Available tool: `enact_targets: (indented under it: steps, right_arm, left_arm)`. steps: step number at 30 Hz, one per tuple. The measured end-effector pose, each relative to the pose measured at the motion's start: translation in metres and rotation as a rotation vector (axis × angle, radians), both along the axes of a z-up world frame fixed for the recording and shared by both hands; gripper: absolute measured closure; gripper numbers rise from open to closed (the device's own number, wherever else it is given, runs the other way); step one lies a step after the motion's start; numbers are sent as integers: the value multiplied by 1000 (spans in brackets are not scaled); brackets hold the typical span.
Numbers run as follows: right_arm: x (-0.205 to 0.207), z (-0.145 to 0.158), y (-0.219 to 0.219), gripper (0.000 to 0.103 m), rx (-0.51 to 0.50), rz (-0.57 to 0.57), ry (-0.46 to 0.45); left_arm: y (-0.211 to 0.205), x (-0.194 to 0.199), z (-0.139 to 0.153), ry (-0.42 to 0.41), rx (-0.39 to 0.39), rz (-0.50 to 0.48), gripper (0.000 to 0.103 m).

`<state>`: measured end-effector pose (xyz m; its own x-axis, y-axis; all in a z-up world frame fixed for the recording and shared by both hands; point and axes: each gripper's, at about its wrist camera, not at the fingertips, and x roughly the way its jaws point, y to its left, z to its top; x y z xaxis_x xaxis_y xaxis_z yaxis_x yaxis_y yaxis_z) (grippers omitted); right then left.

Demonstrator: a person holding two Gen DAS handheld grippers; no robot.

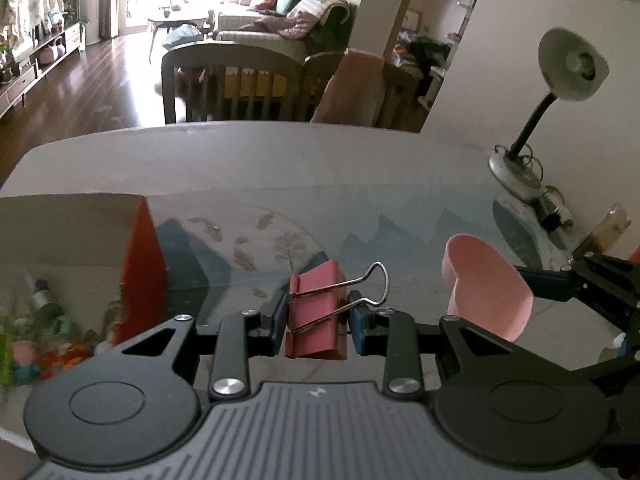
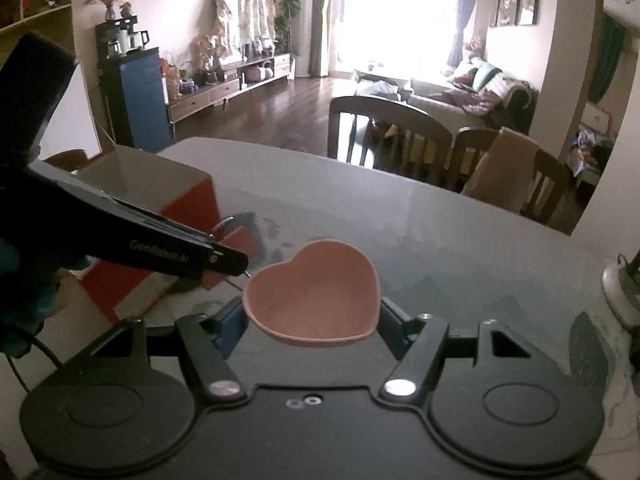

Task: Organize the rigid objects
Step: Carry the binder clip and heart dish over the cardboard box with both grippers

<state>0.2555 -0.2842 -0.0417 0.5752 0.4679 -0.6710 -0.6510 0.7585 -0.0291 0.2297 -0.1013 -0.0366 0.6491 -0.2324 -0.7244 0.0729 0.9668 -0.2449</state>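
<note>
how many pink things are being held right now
2: a pink binder clip clamped in the left gripper, and a pink heart-shaped dish in the right gripper.

Left gripper (image 1: 316, 320) clamps a red binder clip (image 1: 316, 312) above the table (image 1: 280, 168). Pink heart-shaped dish (image 1: 486, 284) at right; open box (image 1: 80, 236) at left.
</note>
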Motion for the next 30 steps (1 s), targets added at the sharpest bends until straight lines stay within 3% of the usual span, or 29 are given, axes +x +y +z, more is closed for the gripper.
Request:
enact_targets:
  steps: [14,30]
  right_arm:
    - [-44,39,81,35,31,98,-64]
    - [-38,22,190,35,-1,153,-42]
  left_arm:
    - [85,-53,44,-93,19,47,72]
    - [213,-74,41,-73,73,189,72]
